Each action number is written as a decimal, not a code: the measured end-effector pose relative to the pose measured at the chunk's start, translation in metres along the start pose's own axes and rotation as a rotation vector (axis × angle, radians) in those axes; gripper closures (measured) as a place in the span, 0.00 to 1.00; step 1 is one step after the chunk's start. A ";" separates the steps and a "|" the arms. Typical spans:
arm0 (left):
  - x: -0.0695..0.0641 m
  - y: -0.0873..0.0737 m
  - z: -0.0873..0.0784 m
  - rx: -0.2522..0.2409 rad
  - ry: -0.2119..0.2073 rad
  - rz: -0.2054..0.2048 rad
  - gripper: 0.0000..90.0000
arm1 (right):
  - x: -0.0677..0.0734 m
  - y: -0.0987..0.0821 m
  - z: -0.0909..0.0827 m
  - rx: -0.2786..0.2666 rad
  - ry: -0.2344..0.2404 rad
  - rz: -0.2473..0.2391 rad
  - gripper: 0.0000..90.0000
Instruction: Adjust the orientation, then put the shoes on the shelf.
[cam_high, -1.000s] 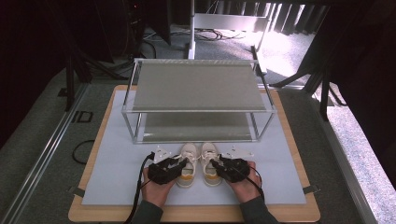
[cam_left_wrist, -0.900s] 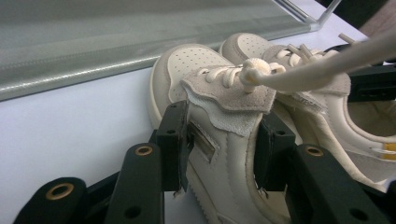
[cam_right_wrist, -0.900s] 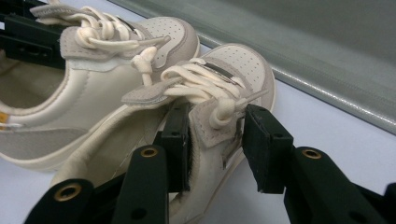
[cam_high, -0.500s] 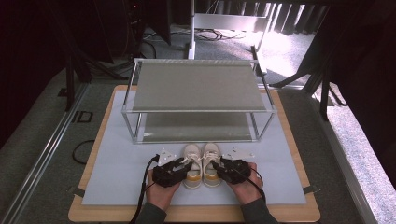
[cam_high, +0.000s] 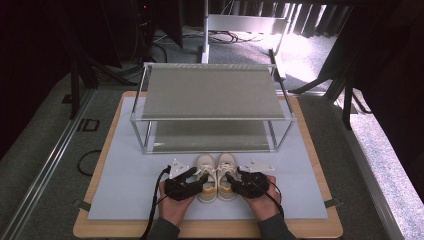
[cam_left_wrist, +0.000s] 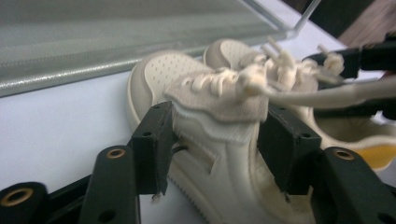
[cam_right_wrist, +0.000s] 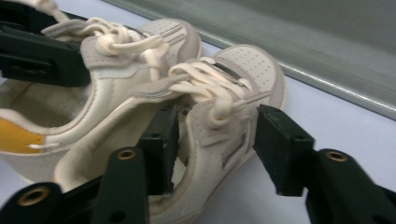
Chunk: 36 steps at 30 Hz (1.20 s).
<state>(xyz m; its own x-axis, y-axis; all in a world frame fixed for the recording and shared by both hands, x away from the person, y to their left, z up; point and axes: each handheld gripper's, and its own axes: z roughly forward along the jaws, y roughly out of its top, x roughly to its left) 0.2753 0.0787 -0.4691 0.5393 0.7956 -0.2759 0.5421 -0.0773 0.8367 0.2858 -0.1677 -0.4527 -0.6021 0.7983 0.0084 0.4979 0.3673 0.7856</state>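
Pictured from above: two cream sneakers side by side, toes toward twelve o'clock, at the six o'clock edge of a pale mat (cam_high: 125, 200) on the wooden counter (cam_high: 310, 231). Just beyond them, at twelve o'clock, a two-tier metal rack (cam_high: 212, 95) with clear corner posts.

Left sneaker (cam_high: 205, 177) straddled at the tongue and collar by the left claw (cam_high: 196, 181), held in the left hand (cam_high: 176, 207) at the shoe's nine o'clock. Seen along that claw: jaws spread, just widened, one on either side of the upper (cam_left_wrist: 219, 126); left pad beside the outer wall, right pad beside the inner lining, no squeeze visible in the material.

Right sneaker (cam_high: 227, 176) flanked likewise by the right claw (cam_high: 234, 181), gripped by the right hand (cam_high: 260, 202) at the shoe's three o'clock. Seen along that claw: jaws also spread and just widened, left pad close against the inside of the shoe's opening (cam_right_wrist: 210, 140), right pad standing clear of the outer side with mat showing between.

Laces tied in loose bows on both shoes. Yellow insole (cam_right_wrist: 14, 137) visible at the heel of the left sneaker. Black cables trailing from both claws toward six o'clock. Grey carpet (cam_high: 45, 150) around the counter.
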 end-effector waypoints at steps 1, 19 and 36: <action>0.001 0.001 -0.001 -0.009 -0.007 -0.010 0.49 | -0.001 0.000 -0.001 -0.005 0.006 0.005 0.53; 0.004 0.008 -0.019 -0.062 -0.032 -0.026 0.46 | -0.014 0.001 -0.020 -0.037 0.072 0.044 0.52; 0.010 -0.004 -0.024 0.017 -0.012 -0.016 0.47 | -0.015 -0.005 -0.022 -0.023 0.113 0.064 0.55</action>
<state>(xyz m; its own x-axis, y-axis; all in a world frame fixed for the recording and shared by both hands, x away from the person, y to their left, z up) 0.2630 0.1014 -0.4634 0.5383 0.7894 -0.2950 0.5617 -0.0751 0.8239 0.2786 -0.1918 -0.4427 -0.6371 0.7601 0.1276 0.5238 0.3055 0.7952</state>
